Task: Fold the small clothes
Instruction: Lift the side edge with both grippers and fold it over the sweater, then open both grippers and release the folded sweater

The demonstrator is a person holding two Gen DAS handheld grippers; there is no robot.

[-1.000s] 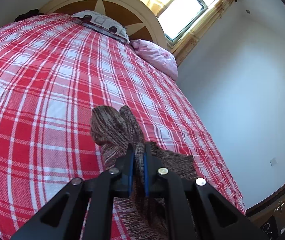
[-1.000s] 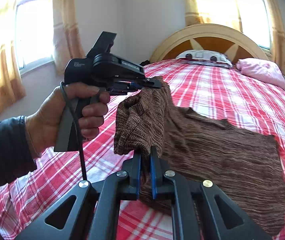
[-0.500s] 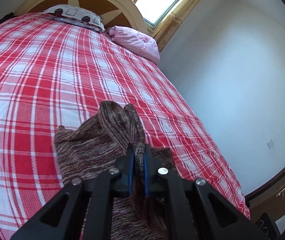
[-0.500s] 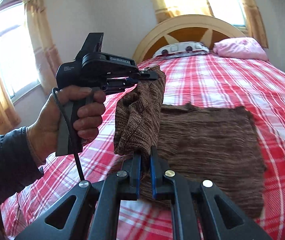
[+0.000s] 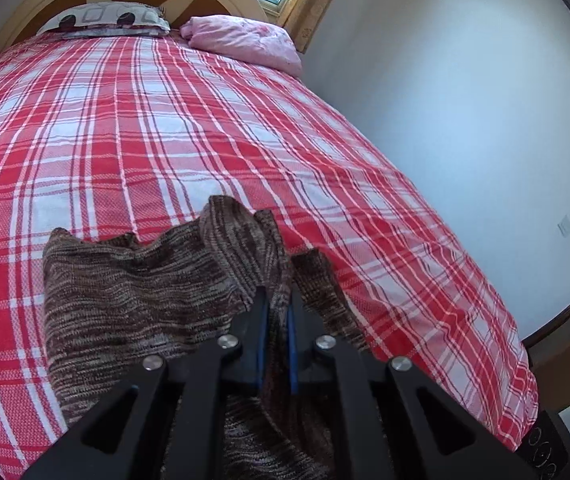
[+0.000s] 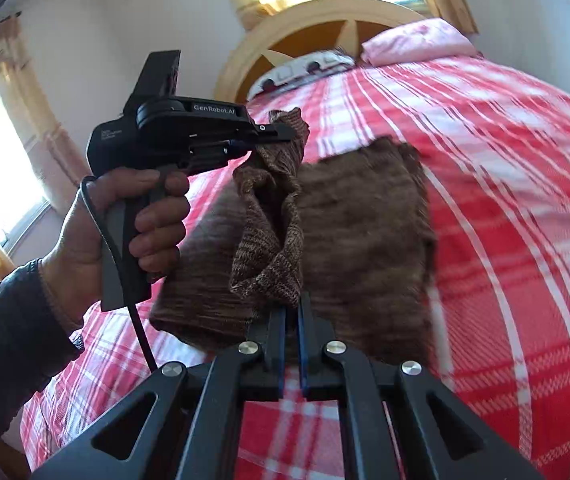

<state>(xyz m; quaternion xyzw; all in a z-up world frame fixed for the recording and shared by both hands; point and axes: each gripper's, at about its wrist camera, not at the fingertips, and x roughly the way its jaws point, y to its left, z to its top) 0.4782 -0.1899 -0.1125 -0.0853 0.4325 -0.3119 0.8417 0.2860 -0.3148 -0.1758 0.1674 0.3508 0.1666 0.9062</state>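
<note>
From the left wrist view, the left gripper [image 5: 275, 312] has its two fingers pressed together on a bunched edge of the brown knit garment [image 5: 133, 300], which rises as a lifted ridge just ahead of the fingertips while the rest spreads flat toward the left, near the foot end of the red plaid bed [image 5: 165, 128]. The far edge of the garment looks wavy, not squared. Two pillows lie at the head end by the headboard: a patterned pillow [image 5: 105, 20] and a pink pillow [image 5: 245, 42]. From the right wrist view, the right gripper [image 6: 292, 320] likewise pinches the garment [image 6: 365, 240] at its near edge, and the left gripper [image 6: 281, 134], held in the person's left hand [image 6: 125, 224], pinches another corner higher up, so a doubled flap hangs slack between the two above the flat part. Judging from this, one fold is under way: the lifted edge is not yet laid over the flat half, and smoothing and any further folds remain.
</note>
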